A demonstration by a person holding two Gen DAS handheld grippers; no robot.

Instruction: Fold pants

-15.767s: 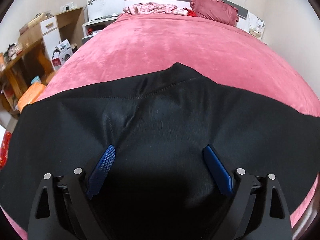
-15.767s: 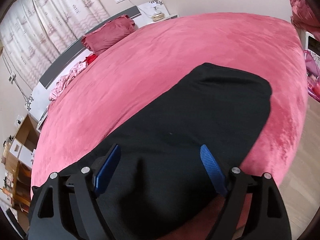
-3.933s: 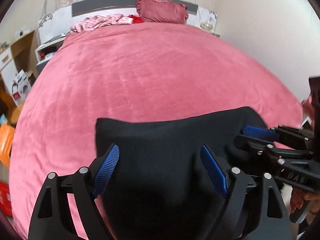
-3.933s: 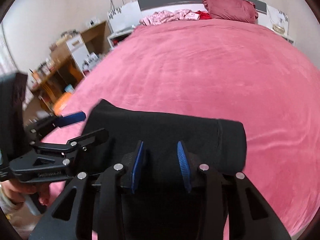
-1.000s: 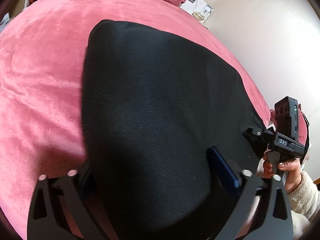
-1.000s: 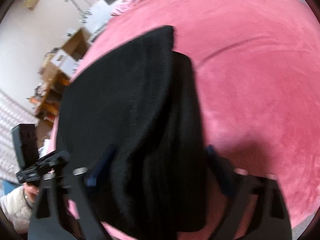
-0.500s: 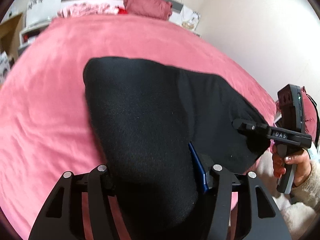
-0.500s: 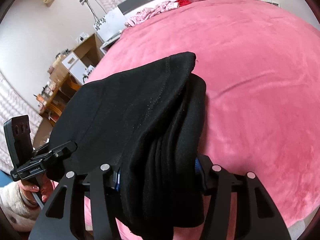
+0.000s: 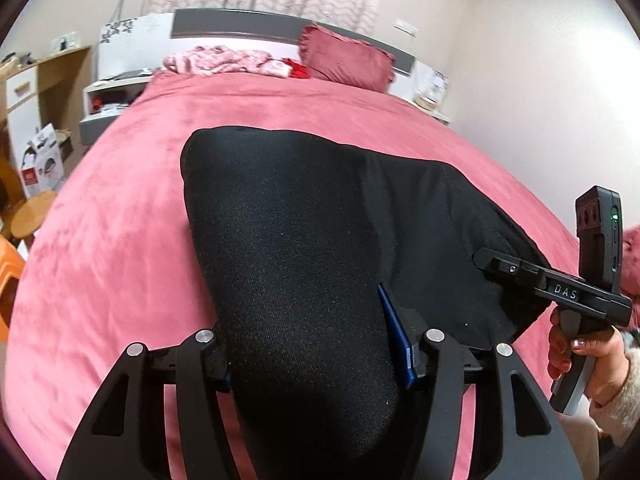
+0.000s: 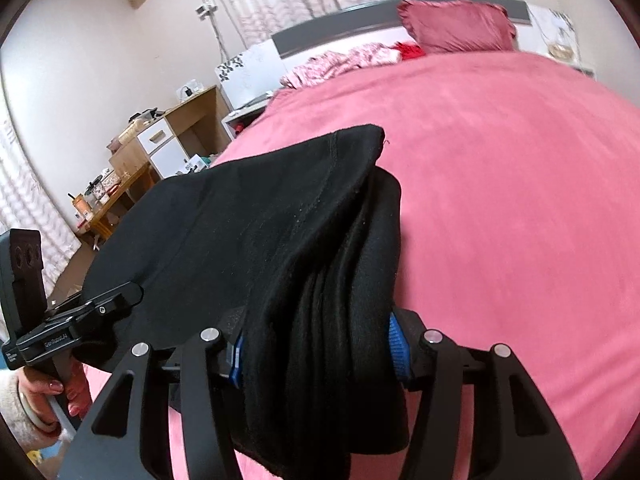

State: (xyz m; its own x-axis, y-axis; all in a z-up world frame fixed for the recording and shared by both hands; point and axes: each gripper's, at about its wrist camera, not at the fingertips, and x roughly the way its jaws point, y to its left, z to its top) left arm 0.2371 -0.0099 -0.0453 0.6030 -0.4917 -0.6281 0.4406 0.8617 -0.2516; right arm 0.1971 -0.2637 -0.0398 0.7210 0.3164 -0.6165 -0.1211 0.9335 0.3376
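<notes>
Item: black knit pants (image 9: 304, 240), soft matte fabric, folded into a thick bundle of several layers. We find it at the centre of both views, near end raised off the pink plush bedspread (image 9: 120, 208), far end resting or hanging low over it; we cannot tell which.

Grip, left gripper (image 9: 316, 356): black frame, blue ribbed pads. We record the jaws clamped on one near corner of the bundle, cloth filling the gap at lower centre.

Grip, right gripper (image 10: 316, 350): same build. We record it clamped on the other near corner, the stacked layer edges showing as ridges between the pads. In the left view it appears at the right edge, in a hand (image 9: 580, 356).

Progress, by our judgement: the folds look largely made, as the layered edge suggests. What seems left is one last fold or setting the bundle down flat and smoothing it.

Surroundings: crimson ruffled pillow (image 9: 344, 58) and a crumpled pink patterned cloth (image 9: 224, 60) at upper centre by the grey headboard (image 9: 240, 28); wooden desk (image 10: 188, 120) at left of the right view.
</notes>
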